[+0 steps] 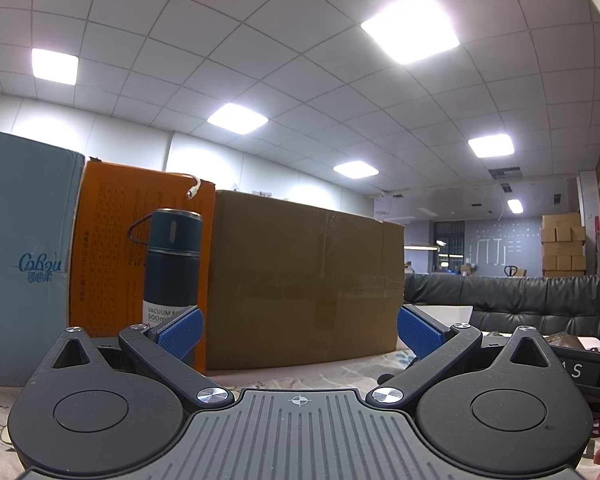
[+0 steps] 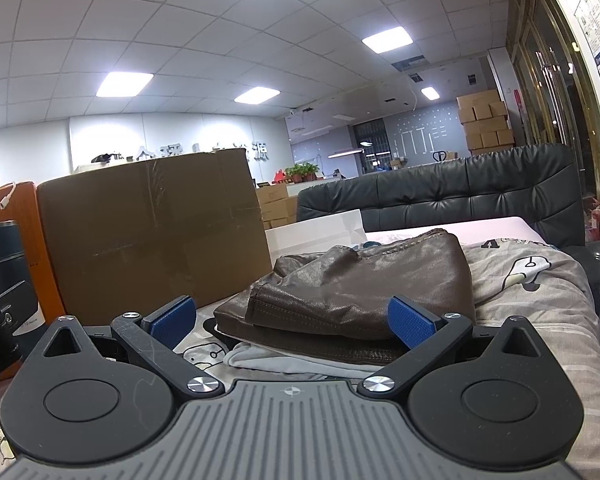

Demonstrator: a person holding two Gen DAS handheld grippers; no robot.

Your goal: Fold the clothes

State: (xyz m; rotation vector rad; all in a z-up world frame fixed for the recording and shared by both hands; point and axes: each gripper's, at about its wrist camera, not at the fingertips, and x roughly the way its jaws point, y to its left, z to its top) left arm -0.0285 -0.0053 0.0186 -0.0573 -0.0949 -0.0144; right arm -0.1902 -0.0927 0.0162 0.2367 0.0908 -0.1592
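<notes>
A folded brown leather garment [image 2: 360, 280] lies on top of a pale grey garment [image 2: 276, 360] on the patterned bedsheet [image 2: 540, 320]. My right gripper [image 2: 292, 320] is open and empty, low over the sheet, with the stack just beyond and between its blue pads [image 2: 412, 324]. My left gripper [image 1: 300, 334] is open and empty, pointing at a large cardboard box [image 1: 304, 280]. A sliver of the brown garment [image 1: 564, 338] shows at the right of the left wrist view.
A dark vacuum flask [image 1: 172, 264] stands before an orange box [image 1: 108, 248] and a blue-grey box [image 1: 20, 248] on the left. A black leather headboard [image 2: 460, 196] and a white box [image 2: 316, 232] stand behind. The other gripper's body [image 2: 4, 320] shows at left.
</notes>
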